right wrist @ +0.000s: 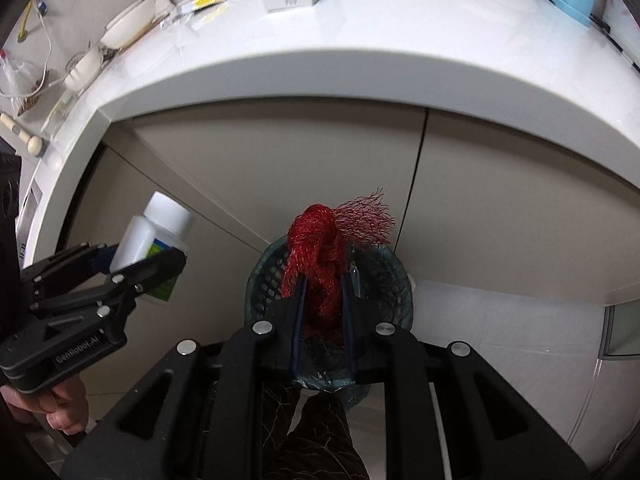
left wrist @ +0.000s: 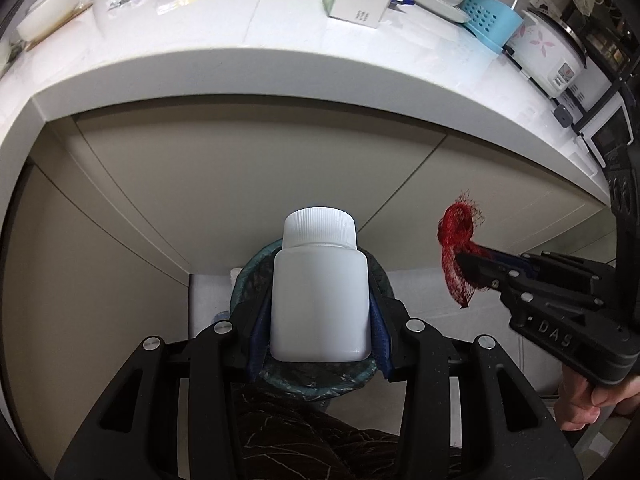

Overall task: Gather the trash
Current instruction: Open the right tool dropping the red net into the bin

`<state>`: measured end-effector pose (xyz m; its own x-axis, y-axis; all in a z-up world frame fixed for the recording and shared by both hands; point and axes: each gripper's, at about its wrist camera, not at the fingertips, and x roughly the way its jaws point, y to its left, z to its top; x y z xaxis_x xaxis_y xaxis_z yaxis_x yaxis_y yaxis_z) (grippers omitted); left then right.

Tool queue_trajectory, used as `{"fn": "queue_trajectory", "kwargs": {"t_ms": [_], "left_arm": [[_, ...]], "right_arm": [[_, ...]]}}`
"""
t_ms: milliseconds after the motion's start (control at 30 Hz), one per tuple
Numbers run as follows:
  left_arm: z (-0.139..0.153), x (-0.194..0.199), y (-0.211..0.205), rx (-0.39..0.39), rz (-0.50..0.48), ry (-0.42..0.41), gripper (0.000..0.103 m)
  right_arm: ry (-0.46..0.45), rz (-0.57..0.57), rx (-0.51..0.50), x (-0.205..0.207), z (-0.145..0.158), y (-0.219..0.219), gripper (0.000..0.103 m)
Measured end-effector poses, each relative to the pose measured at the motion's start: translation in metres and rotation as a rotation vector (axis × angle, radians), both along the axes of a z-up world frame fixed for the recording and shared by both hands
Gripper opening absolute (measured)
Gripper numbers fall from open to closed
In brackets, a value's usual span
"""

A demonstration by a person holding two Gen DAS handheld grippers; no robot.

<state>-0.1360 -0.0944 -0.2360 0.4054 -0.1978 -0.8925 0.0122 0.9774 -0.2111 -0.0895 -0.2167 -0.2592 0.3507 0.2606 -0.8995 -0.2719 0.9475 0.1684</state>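
My left claw (left wrist: 319, 312) is clamped on a white bottle (left wrist: 319, 304), cap pointing away from me, and my right claw (right wrist: 323, 300) is clamped on a knotted red net (right wrist: 320, 264). Both hang in front of the counter (left wrist: 280, 80), over the lined bin (right wrist: 264, 280) on the floor below. I judge the drop to be the risky part. The bottle looks smooth and hard, so it could strike the bin's rim and bounce out. The loose mesh may snag on my right claw's pads and dangle instead of falling in.
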Motion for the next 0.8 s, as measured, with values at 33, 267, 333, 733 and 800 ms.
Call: {"fn": "queue_trajectory", "kwargs": {"t_ms": [33, 267, 333, 733, 800], "left_arm": [[-0.002, -0.001, 0.002, 0.005, 0.004, 0.002, 0.041], [-0.008, -0.003, 0.012, 0.012, 0.020, 0.019, 0.041], [-0.009, -0.003, 0.013, 0.013, 0.022, 0.023, 0.041], [-0.015, 0.002, 0.007, 0.024, 0.010, 0.041, 0.041], [-0.017, 0.003, 0.004, 0.027, 0.005, 0.045, 0.041]], "right_arm": [[0.005, 0.005, -0.003, -0.001, -0.003, 0.002, 0.015], [0.042, 0.055, -0.030, -0.002, -0.024, 0.023, 0.019], [0.044, 0.058, -0.036, -0.002, -0.027, 0.027, 0.021], [0.029, 0.011, -0.030, -0.004, -0.026, 0.015, 0.053], [0.023, -0.001, -0.028, -0.004, -0.025, 0.011, 0.060]]}}
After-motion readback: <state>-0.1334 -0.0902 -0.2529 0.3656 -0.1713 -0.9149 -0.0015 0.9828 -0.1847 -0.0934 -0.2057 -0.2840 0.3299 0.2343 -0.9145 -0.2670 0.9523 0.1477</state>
